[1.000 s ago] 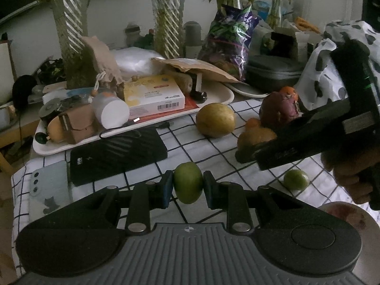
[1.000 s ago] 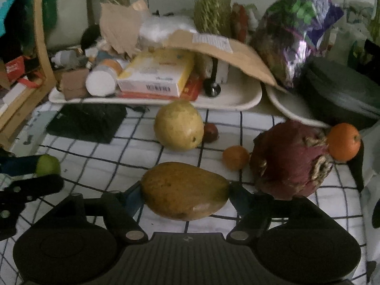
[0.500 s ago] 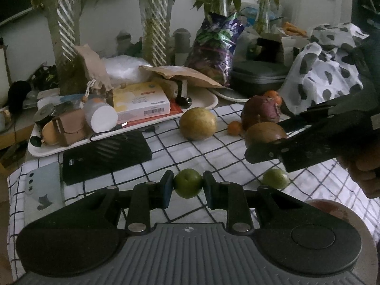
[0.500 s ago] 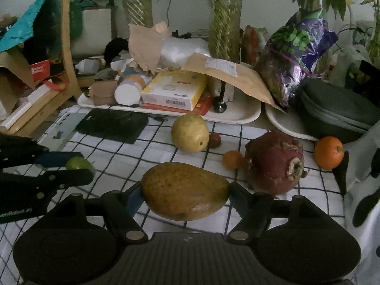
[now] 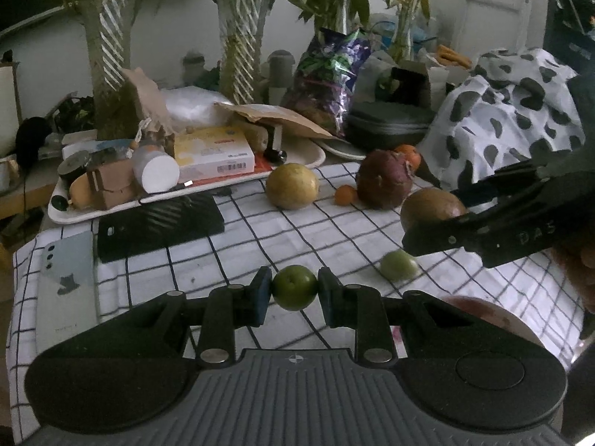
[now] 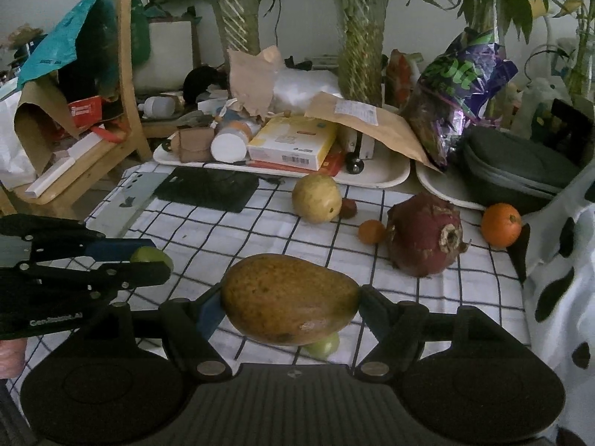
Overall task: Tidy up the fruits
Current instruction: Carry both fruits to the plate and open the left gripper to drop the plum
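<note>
Two fruits are in my grip: left gripper (image 5: 294, 287) pinches a small green fruit (image 5: 294, 286); right gripper (image 6: 290, 314) clamps a mango (image 6: 290, 314), long axis crosswise between the pads. Both hang above the checked cloth (image 5: 260, 245); the reddish plate (image 5: 494, 319) lies nearest, below my right.

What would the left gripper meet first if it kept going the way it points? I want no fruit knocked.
Probably the bare checked tablecloth just ahead of the left gripper, which is shut on a green fruit. The yellow round fruit lies farther along; depth is unclear.
</note>
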Action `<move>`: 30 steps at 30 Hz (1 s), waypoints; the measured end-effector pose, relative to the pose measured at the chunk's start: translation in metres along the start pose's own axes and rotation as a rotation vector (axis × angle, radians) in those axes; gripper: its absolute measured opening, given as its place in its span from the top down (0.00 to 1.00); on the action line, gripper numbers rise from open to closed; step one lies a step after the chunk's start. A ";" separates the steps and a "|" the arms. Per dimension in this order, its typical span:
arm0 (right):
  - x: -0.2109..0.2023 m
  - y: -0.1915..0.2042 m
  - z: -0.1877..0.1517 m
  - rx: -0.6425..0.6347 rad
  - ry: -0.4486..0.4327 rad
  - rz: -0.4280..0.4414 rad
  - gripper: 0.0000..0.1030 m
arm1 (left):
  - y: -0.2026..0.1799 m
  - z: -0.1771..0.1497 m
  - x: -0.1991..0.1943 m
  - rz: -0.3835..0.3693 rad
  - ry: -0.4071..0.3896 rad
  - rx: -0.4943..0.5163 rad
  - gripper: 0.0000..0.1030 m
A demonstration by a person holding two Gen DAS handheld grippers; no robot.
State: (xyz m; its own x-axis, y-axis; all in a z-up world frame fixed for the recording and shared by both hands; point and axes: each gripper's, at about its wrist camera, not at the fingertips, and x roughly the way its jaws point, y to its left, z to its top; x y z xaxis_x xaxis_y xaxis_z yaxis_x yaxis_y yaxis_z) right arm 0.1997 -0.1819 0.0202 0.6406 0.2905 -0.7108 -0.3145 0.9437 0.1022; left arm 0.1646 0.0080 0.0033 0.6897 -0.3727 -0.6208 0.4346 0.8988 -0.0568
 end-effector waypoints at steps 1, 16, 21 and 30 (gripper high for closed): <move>-0.003 0.001 -0.002 0.000 0.001 -0.001 0.25 | -0.002 -0.002 -0.001 0.001 0.006 0.005 0.74; -0.041 0.020 -0.029 0.008 0.031 -0.012 0.25 | -0.027 -0.023 -0.022 -0.004 0.028 0.030 0.74; -0.050 0.022 -0.037 0.025 0.041 -0.019 0.25 | -0.032 -0.030 -0.029 -0.011 0.038 0.027 0.74; -0.064 0.027 -0.054 0.045 0.070 -0.024 0.25 | -0.046 -0.042 -0.042 -0.030 0.054 0.041 0.74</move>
State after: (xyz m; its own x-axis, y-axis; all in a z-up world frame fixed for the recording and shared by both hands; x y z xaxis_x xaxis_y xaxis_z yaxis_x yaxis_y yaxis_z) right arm 0.1123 -0.1834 0.0308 0.5966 0.2572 -0.7602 -0.2667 0.9570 0.1145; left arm 0.0911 -0.0083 -0.0004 0.6444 -0.3856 -0.6604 0.4786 0.8769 -0.0449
